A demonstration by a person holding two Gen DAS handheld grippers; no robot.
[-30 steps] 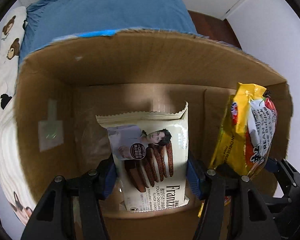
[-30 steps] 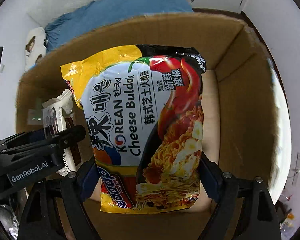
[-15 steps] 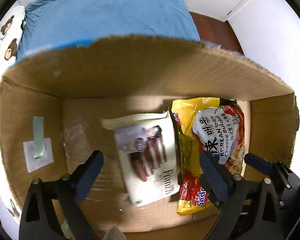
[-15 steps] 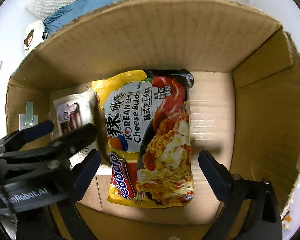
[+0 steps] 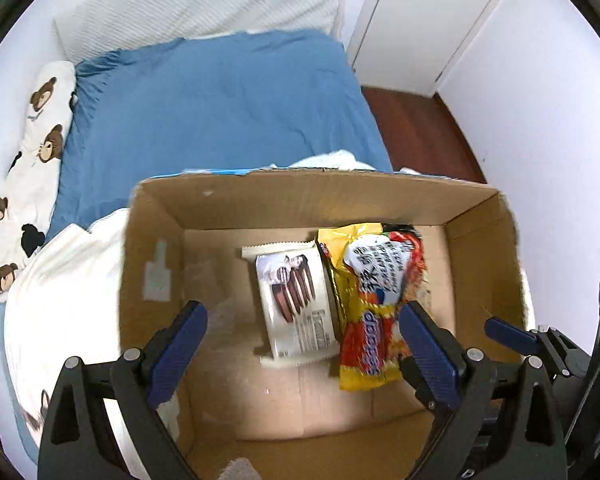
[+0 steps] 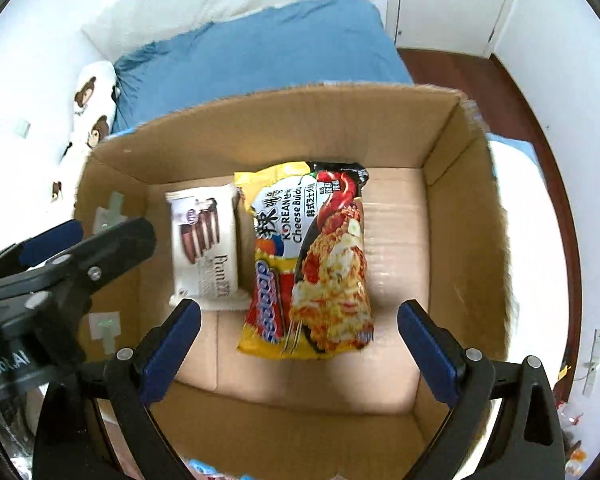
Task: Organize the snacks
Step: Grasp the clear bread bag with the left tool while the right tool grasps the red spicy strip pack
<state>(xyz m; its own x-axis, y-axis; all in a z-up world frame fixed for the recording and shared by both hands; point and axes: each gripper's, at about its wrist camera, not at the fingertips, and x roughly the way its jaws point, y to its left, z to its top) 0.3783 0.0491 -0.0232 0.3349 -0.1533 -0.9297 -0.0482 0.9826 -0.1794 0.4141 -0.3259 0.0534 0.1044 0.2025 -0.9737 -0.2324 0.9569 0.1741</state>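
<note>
A brown cardboard box [image 5: 340,196] [image 6: 460,240] stands open on the bed. On its floor lie two packs side by side: a white cookie pack [image 5: 296,304] [image 6: 204,252] and, to its right, a yellow and red noodle pack [image 5: 372,300] [image 6: 316,264]. My left gripper [image 5: 304,332] hangs above the box, open, nothing between its blue pads. My right gripper [image 6: 300,332] also hangs open over the box, above the noodle pack, holding nothing. The left gripper's black body [image 6: 60,272] shows at the left of the right wrist view.
A blue bedsheet [image 5: 220,112] lies behind the box, with a bear-print pillow [image 5: 28,152] at its left and white bedding [image 5: 60,292] beside the box. A white door [image 5: 428,20] and dark wooden floor [image 5: 420,128] are at the back right.
Both grippers opened and let go of their packs, which now lie on the box floor. Both grippers have risen out of the box, so the bed and room show.
</note>
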